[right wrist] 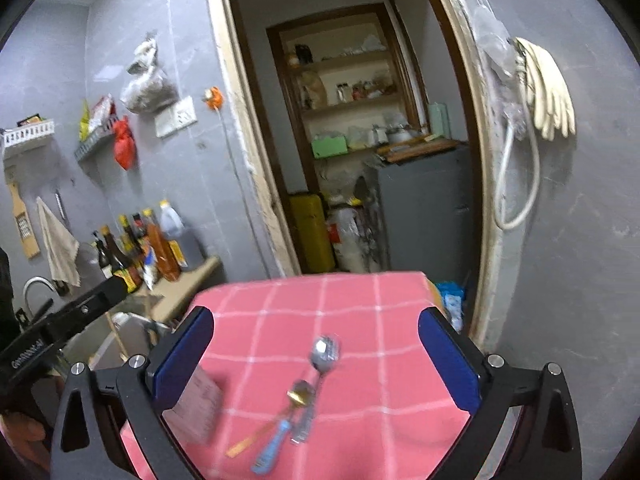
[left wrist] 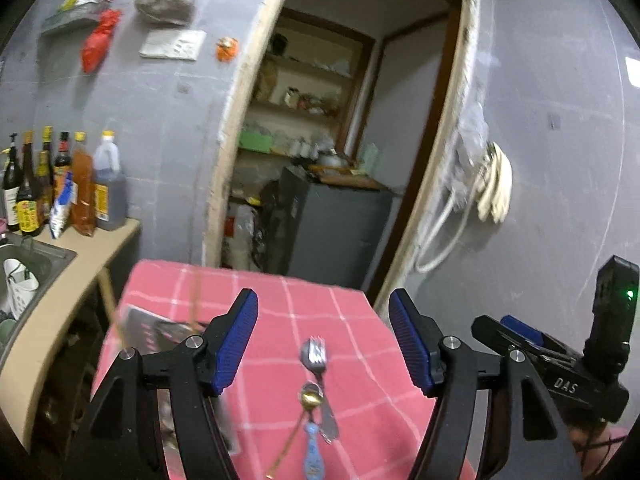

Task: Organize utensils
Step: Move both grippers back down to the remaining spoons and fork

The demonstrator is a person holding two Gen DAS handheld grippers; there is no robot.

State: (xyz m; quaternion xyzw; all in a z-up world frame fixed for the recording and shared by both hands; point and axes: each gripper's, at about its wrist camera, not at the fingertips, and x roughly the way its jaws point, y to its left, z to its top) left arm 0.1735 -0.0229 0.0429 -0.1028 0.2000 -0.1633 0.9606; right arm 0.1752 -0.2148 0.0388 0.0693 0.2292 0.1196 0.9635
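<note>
A pink checked tablecloth (left wrist: 352, 360) covers a small table. On it several utensils lie bunched together: a silver fork on a silver spoon (left wrist: 314, 354), a gold spoon (left wrist: 311, 394) and a blue-handled piece (left wrist: 312, 452). My left gripper (left wrist: 324, 304) hangs open above them, with nothing between its blue pads (left wrist: 236, 340). In the right wrist view the same silver spoon (right wrist: 325, 354), gold spoon (right wrist: 300, 394) and blue handle (right wrist: 272, 444) lie below my right gripper (right wrist: 316, 316). Its jaws stand wide open and hold nothing.
A blurred metallic item (left wrist: 160, 332) sits at the table's left edge. Left of the table are a counter with sauce bottles (left wrist: 64, 188) and a sink (left wrist: 24, 276). Behind the table a doorway opens onto a grey fridge (left wrist: 336, 228) and shelves. Pale gloves (right wrist: 548, 92) hang on the wall.
</note>
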